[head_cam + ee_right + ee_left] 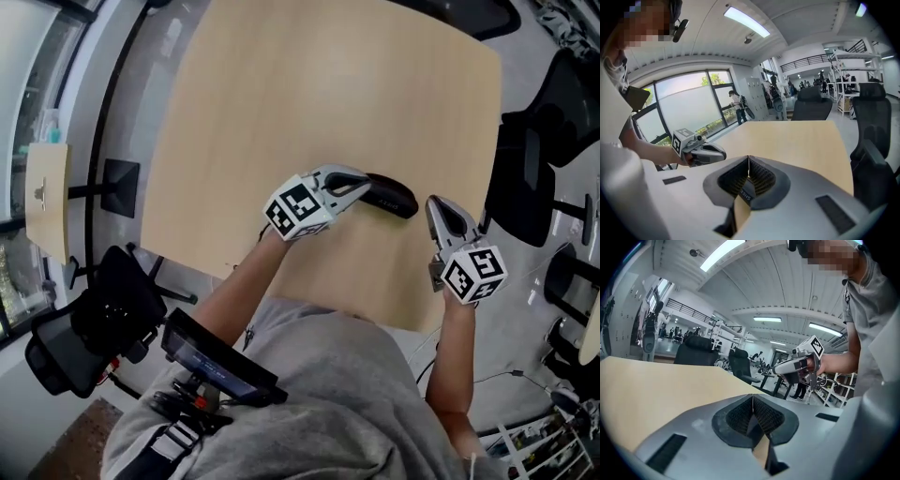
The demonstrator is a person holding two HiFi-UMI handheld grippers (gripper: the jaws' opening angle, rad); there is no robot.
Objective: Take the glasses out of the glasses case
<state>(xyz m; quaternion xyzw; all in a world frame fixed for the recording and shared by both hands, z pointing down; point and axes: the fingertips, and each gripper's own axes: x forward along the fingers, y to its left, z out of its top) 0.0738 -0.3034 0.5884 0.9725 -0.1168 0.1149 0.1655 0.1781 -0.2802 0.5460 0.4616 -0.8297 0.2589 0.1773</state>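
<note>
A black glasses case [394, 195] lies shut on the light wooden table [309, 84], near its front right corner. My left gripper [366, 184] comes in from the left, jaws shut, with its tips right at the case's left end. My right gripper [434, 203] hovers just right of the case, also shut and holding nothing. In the right gripper view the pads [757, 176] meet, and a dark printed surface of the case [746, 194] shows low behind them. In the left gripper view the jaws are likewise pressed together. No glasses are visible.
Black office chairs [525, 178] stand off the table's right edge, and another chair [103, 319] sits at lower left beside the person. A small side table [47, 197] is far left. The table's front edge runs just below both grippers.
</note>
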